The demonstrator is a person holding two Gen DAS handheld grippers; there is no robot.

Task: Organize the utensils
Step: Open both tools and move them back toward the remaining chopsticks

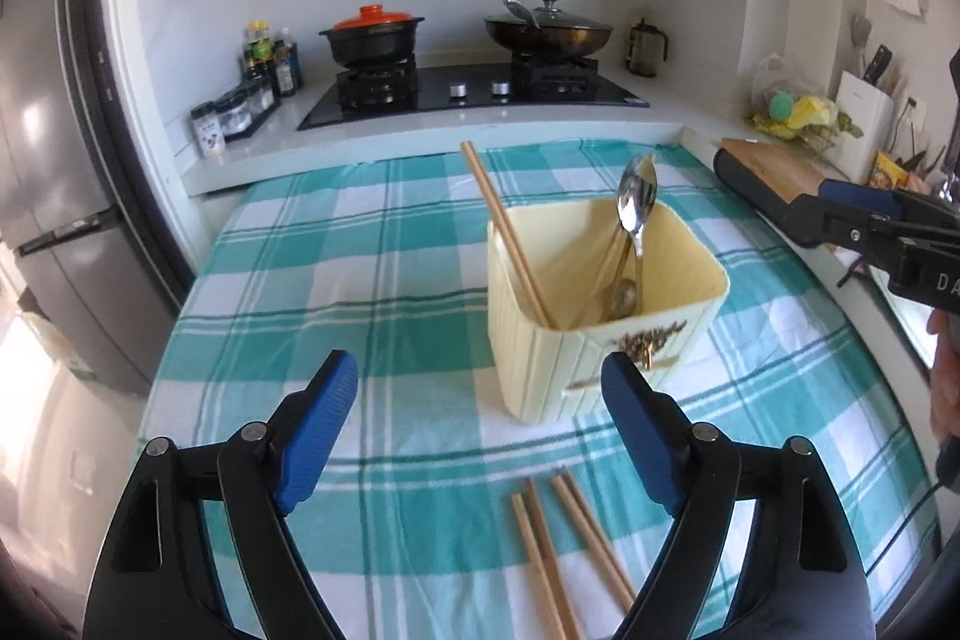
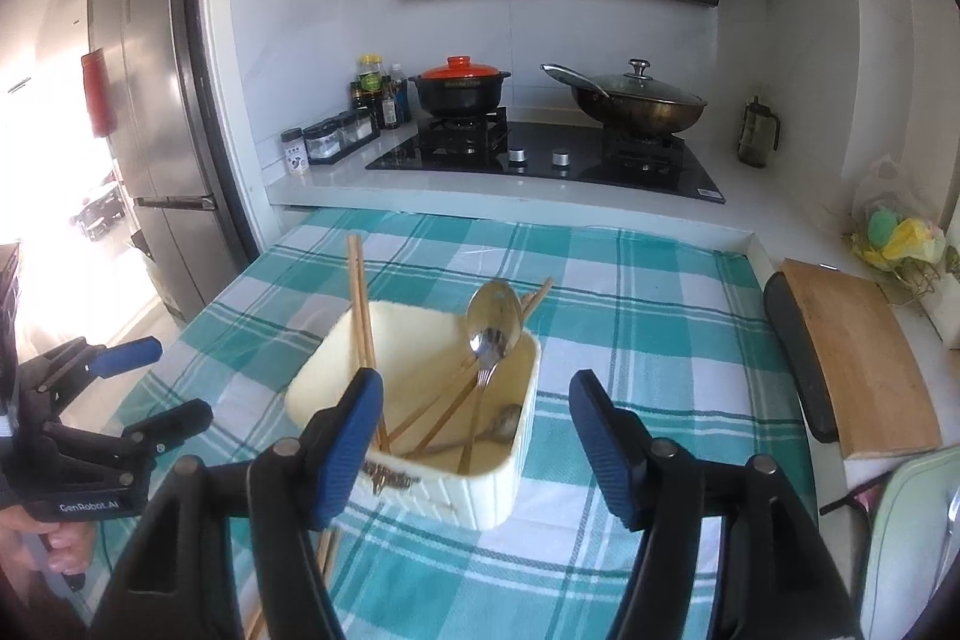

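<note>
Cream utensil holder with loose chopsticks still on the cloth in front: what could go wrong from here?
1. The loose chopsticks lie close together in pairs on the checked tablecloth; the open left gripper may pinch only some or drag the cloth.
2. The cream utensil holder holds leaning chopsticks and a spoon; inserting more could knock them or tip the holder.

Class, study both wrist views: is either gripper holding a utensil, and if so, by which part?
Nothing is held. The left gripper and right gripper are both open and empty; the loose chopsticks lie on the checked tablecloth.
</note>
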